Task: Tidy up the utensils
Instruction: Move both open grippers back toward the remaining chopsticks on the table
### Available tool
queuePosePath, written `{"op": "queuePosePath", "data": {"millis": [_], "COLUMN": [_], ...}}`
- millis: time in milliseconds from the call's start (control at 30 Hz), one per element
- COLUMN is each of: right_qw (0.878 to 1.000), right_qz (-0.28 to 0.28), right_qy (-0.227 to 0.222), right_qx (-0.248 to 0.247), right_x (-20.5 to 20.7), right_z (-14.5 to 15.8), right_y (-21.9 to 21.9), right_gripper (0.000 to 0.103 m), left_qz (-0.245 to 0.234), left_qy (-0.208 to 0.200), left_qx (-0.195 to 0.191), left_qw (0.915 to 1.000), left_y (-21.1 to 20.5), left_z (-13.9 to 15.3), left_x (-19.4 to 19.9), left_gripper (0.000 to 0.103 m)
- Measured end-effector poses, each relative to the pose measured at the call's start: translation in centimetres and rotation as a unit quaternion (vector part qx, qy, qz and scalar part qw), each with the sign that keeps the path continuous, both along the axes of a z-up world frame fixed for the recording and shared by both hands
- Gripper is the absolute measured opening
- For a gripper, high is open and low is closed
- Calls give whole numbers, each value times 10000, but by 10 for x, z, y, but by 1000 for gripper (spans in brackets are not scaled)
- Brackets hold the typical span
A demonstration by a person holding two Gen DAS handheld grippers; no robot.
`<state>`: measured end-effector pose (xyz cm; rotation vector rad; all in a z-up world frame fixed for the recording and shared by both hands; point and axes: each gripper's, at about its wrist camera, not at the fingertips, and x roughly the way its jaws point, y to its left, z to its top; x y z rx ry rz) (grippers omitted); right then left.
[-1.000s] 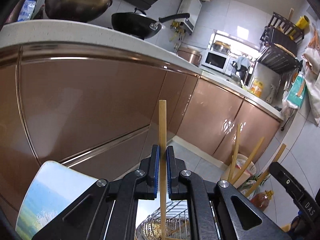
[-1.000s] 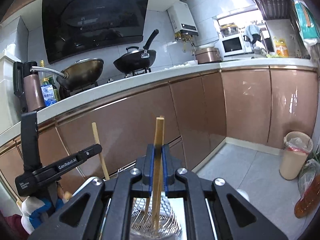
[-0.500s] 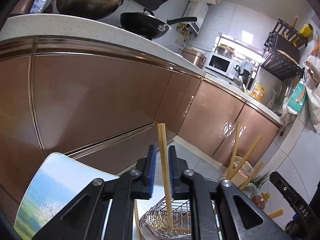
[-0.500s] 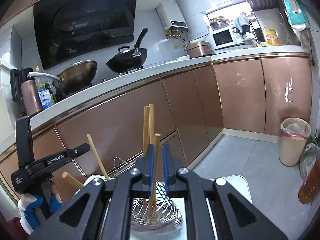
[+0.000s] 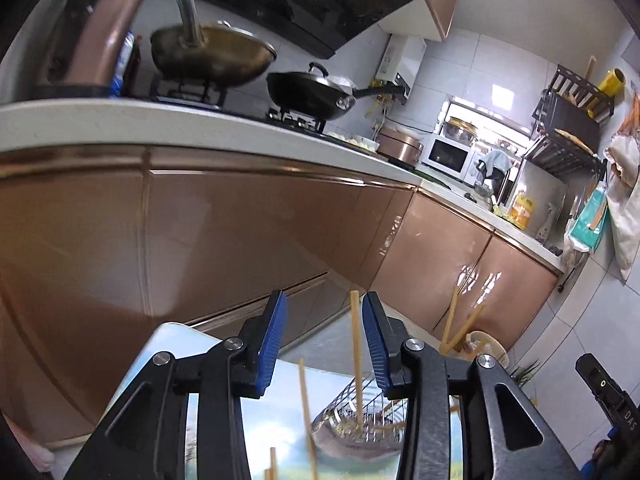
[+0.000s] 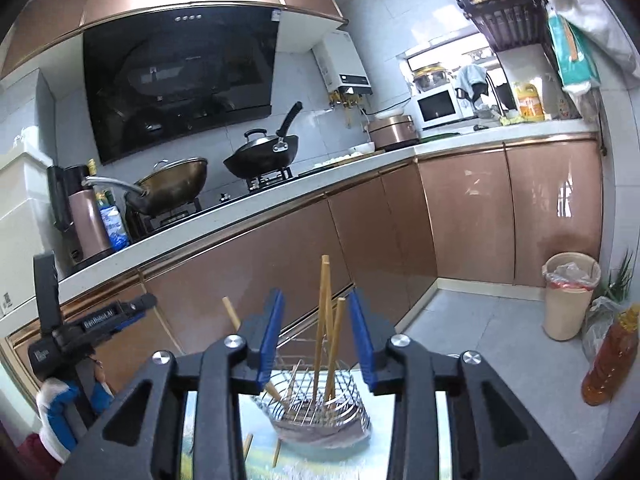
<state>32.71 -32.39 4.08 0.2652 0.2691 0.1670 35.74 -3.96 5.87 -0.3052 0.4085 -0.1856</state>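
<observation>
Both grippers' jaws gape empty, left gripper [image 5: 323,340] and right gripper [image 6: 316,336], pale wooden chopsticks [image 6: 325,324] standing upright between them in the round wire basket [image 6: 320,412] at lower centre.

The chopsticks [image 6: 325,320] are light tan. The wire basket [image 6: 320,408] is shiny silver. Each tool [image 6: 316,336] is black with blue pads [image 6: 271,332]. The cupboards [image 6: 468,216] are coppery pink.

White lettering "GenRobot.AI" is printed on the black arm of the left hand-held gripper [image 6: 100,314], at far left. "DAS" is read on the right hand-held gripper [image 5: 612,394], lower right. Other labels are illegible.
</observation>
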Motion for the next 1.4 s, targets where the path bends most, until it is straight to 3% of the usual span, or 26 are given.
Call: {"op": "queuePosePath", "data": {"millis": [200,400,500,700,867,1033,1400], "right_qw": [9998,9980,9975,9922,9883,9840,9676], "right_qz": [-45,-92,24,413,555,578,773], "right_qy": [81,249,368,667,1001,1408,2265], "right_qx": [-193,-568,-598,-973,-1012,-921,-811], "right_x": [-44,-77,-86,-99,-98,-85,-44], "right_z": [14,20,14,-11,-38,-68,-129], "right_y": [16,39,52,91,104,100,101], "right_gripper": [32,32,32,32,32,32,32], "left_qz": [99,149,41,-327,-681,-1016,-1437], "left_qy": [57,231,468,1173,1888,2647,3228], "left_qx": [169,258,237,404,528,573,736], "left_qw": [9998,9993,9986,9917,9782,9573,9326], "left_y": [27,48,57,55,47,38,19], "left_z": [23,24,12,-40,-92,-142,-185], "left_x": [-39,-68,-79,-92,-89,-75,-50], "left_gripper": [38,38,38,38,38,38,38]}}
